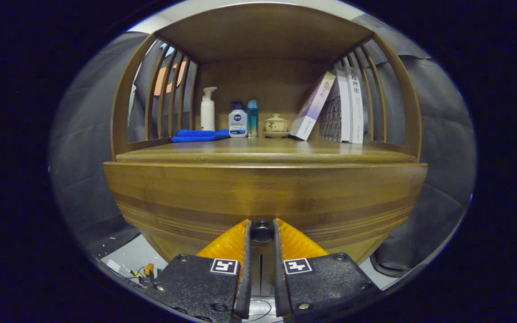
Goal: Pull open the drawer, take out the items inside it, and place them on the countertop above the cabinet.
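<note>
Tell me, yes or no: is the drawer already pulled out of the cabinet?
No. The drawer front sits flush under the countertop, and the gripper has its fingers closed on the drawer knob.

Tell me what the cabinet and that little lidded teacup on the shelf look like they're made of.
Cabinet: likely wood, brown satin finish; grain bands run across the drawer front. Lidded teacup: probably glazed ceramic, pale and slightly glossy. The tongs appear closed on the dark drawer knob.
</note>
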{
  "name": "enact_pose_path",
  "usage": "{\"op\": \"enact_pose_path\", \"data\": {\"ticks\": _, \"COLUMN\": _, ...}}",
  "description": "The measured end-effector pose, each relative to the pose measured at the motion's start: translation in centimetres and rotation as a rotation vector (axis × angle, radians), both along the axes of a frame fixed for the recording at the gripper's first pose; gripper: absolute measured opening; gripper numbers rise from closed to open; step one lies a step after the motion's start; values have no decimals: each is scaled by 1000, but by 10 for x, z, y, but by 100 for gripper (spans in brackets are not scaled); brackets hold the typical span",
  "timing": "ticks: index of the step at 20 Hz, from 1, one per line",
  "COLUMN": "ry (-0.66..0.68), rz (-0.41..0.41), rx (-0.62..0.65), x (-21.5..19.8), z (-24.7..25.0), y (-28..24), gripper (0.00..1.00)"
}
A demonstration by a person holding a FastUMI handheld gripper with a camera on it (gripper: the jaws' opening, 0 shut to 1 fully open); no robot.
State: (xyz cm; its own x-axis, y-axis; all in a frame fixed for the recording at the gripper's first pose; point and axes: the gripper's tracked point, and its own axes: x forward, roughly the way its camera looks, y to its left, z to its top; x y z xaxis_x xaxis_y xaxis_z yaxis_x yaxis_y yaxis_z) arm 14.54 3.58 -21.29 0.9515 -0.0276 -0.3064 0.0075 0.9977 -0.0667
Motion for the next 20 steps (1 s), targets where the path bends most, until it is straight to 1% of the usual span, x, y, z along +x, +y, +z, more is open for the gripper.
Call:
{"op": "enact_pose_path", "data": {"ticks": 5, "ry": 18, "rz": 16, "rx": -15, "x": -35, "z": 1, "y": -2, "gripper": 24}}
{"op": "enact_pose_path", "data": {"ticks": 9, "ry": 38, "rz": 26, "rx": 17, "x": -69, "z": 2, "y": 0, "gripper": 24}}
{"op": "enact_pose_path", "data": {"ticks": 12, "ry": 35, "rz": 27, "rx": 0, "x": -86, "z": 3, "y": -2, "gripper": 24}}
{"op": "enact_pose_path", "data": {"ticks": 20, "ry": 45, "rz": 36, "rx": 2, "x": -129, "z": 1, "y": -1, "gripper": 24}}
